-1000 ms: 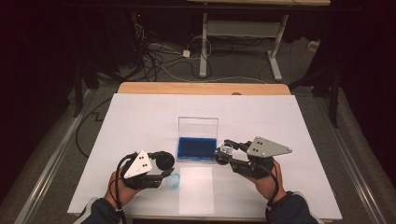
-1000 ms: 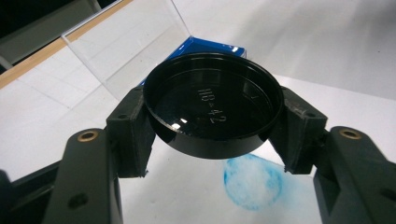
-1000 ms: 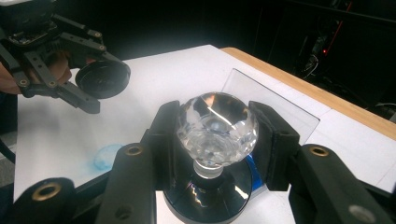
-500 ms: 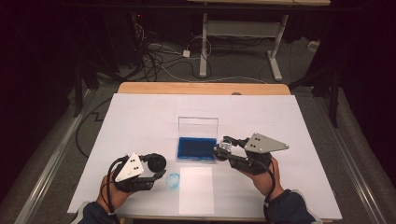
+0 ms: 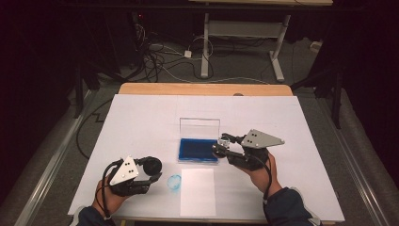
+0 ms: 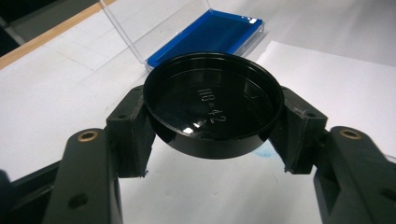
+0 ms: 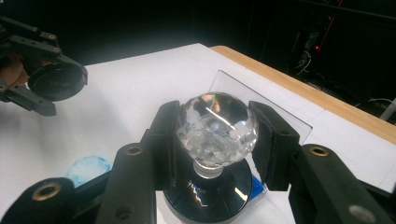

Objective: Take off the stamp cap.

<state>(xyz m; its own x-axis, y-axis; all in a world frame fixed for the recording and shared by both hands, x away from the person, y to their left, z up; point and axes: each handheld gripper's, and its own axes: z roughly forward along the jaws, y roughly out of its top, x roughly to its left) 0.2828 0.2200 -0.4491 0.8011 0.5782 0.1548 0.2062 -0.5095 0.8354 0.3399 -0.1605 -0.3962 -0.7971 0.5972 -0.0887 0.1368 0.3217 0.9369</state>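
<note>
Just right of the blue ink pad (image 5: pixel 198 150), the right gripper (image 5: pixel 223 147) holds a stamp by its clear faceted knob (image 7: pixel 216 125). Its fingers (image 7: pixel 273 142) press on both sides of the knob, and the stamp's round dark base (image 7: pixel 208 195) hangs below them, over the near right edge of the ink pad. Whether the base touches the pad or hovers just above it is hard to tell from these angles. The ink pad lies open near the middle of the white-covered worktop (image 5: pixel 141 122), its clear lid (image 5: pixel 200 128) standing upright along the far side.

Well to the left of the ink pad and nearer the person, the left gripper (image 5: pixel 153 173) is closed on a round black cap (image 6: pixel 213 103). Its fingers (image 6: pixel 130 135) clamp the rim from both sides, and the cap's hollow inside, with raised lettering, faces the left gripper view's camera. In the right gripper view that cap (image 7: pixel 57 80) appears far off to the left of the knob, held clear of the worktop.

A white sheet of paper (image 5: pixel 197 190) lies just in front of the ink pad, on the person's side. A pale blue round stamp mark (image 5: pixel 174 182) sits on the worktop cover just left of that sheet, between it and the left gripper. Behind the ink pad, the bare wooden edge (image 5: pixel 202 89) of the worktop runs along the far side.
</note>
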